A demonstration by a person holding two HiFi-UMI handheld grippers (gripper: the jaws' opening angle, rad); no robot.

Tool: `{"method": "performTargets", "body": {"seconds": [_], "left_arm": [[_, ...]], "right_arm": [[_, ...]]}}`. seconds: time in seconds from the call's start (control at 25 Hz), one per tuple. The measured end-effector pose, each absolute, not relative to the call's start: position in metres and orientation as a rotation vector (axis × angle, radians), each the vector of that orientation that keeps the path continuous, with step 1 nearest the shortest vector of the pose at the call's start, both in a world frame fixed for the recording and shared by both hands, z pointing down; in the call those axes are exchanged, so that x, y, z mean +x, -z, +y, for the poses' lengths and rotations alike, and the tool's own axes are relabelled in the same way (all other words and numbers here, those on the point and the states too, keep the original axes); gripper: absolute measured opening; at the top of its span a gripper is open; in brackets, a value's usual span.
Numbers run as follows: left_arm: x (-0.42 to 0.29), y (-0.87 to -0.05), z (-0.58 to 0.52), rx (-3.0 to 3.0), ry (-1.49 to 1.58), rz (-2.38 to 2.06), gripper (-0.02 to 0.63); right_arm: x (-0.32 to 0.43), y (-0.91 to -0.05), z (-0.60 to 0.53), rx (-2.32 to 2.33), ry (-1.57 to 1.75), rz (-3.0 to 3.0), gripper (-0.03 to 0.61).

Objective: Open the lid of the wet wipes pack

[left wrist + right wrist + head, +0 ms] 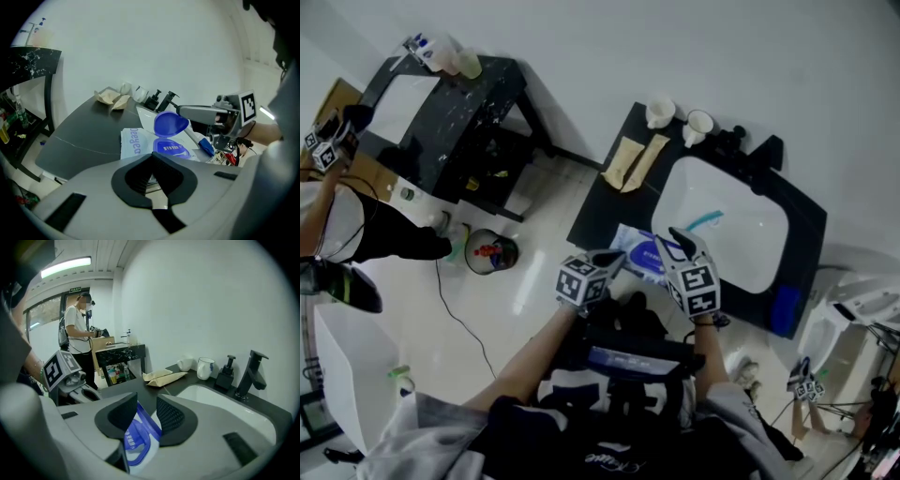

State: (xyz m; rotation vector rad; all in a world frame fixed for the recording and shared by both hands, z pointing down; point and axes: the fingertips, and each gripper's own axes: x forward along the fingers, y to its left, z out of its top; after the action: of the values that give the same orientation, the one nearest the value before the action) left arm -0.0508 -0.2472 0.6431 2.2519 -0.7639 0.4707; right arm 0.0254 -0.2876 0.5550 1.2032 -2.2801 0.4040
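- The left gripper (617, 260) (153, 157) has its dark pads drawn together at the near edge of the white, blue-printed wet wipes pack (636, 246) (133, 140). Whether they pinch its film cannot be made out.
- The right gripper (675, 240) (146, 397) (182, 112) is clamped on the pack's blue oval plastic lid (169, 124) (146, 420), which stands raised off the pack.
- In the head view both grippers' marker cubes cover the pack's near side.
- The pack lies at the front edge of the dark grey countertop (602, 211) (79, 140), just left of the white sink basin (727, 239) (220, 404). Bare counter stretches left of and behind it.
- Two tan paper bags (633, 161) (164, 377) and two white cups (660, 111) (205, 368) sit well back by the wall, beside a black tap (248, 373).
- The floor is pale and glossy, and the wall plain white.
- A black speckled side table (450, 103) stands apart on the left, with another person (337, 220) (77, 329) near it.
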Motion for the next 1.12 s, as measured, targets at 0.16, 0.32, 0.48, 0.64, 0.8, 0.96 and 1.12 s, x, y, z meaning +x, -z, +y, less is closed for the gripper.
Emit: {"method": "performTargets", "body": {"seconds": [0.16, 0.32, 0.48, 0.64, 0.8, 0.96, 1.12], "left_arm": [[-0.052, -0.643, -0.249, 2.247, -0.455, -0.76, 0.006], [-0.05, -0.643, -0.25, 2.251, -0.441, -0.772, 0.006], [-0.05, -0.64, -0.251, 2.248, -0.427, -0.785, 0.006], [-0.051, -0.642, -0.249, 2.234, -0.449, -0.803, 0.006], [-0.051, -0.642, -0.249, 2.222, -0.464, -0.813, 0.006], [-0.05, -0.642, -0.251, 2.223, -0.45, -0.829, 0.006], [-0.052, -0.643, -0.251, 2.219, -0.465, -0.831, 0.006]], "right_arm": [[0.035, -0.557, -0.315, 1.243, -0.416, -2.279, 0.143], [0.047, -0.569, -0.334, 1.27, -0.486, -2.268, 0.143], [0.058, -0.583, -0.35, 1.298, -0.568, -2.247, 0.143], [0.064, -0.601, -0.359, 1.306, -0.624, -2.215, 0.144], [0.066, -0.609, -0.363, 1.297, -0.649, -2.192, 0.144], [0.065, -0.594, -0.361, 1.301, -0.638, -2.241, 0.143], [0.067, -0.568, -0.349, 1.341, -0.655, -2.315, 0.143]]}}
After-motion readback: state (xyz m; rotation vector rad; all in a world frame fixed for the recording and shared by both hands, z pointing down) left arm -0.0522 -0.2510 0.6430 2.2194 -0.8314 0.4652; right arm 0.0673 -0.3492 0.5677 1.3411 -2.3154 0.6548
